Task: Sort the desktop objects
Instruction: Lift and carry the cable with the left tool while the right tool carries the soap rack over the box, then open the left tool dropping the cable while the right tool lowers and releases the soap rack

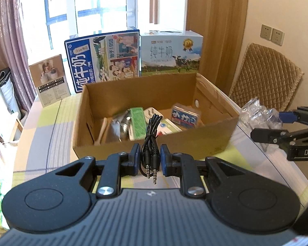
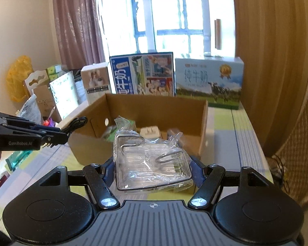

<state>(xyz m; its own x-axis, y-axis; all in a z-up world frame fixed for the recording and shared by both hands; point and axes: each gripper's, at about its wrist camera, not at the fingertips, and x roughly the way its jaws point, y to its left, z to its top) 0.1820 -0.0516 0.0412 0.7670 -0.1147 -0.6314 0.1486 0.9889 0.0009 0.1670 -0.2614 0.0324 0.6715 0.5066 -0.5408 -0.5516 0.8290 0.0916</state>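
My left gripper (image 1: 150, 160) is shut on a coiled black audio cable (image 1: 152, 135), its two jack plugs hanging down between the pads, just in front of the open cardboard box (image 1: 154, 145). In the right wrist view the left gripper (image 2: 57, 136) reaches in from the left with the cable (image 2: 77, 123) at the box's left corner. My right gripper (image 2: 153, 170) is shut on a clear plastic-wrapped package (image 2: 152, 164) holding metal hooks, held before the box's (image 2: 203, 123) front wall. The right gripper (image 1: 275, 127) with the package (image 1: 256, 112) shows right of the box.
The box holds a green packet (image 1: 138, 123), a white plug adapter (image 1: 153, 111), a blue-labelled case (image 1: 185, 117) and a wooden spoon (image 1: 101, 131). Two milk cartons (image 1: 170, 55) and a small brown carton (image 1: 49, 80) stand behind. A wicker chair (image 1: 267, 75) is at the right; clutter lies left of the table.
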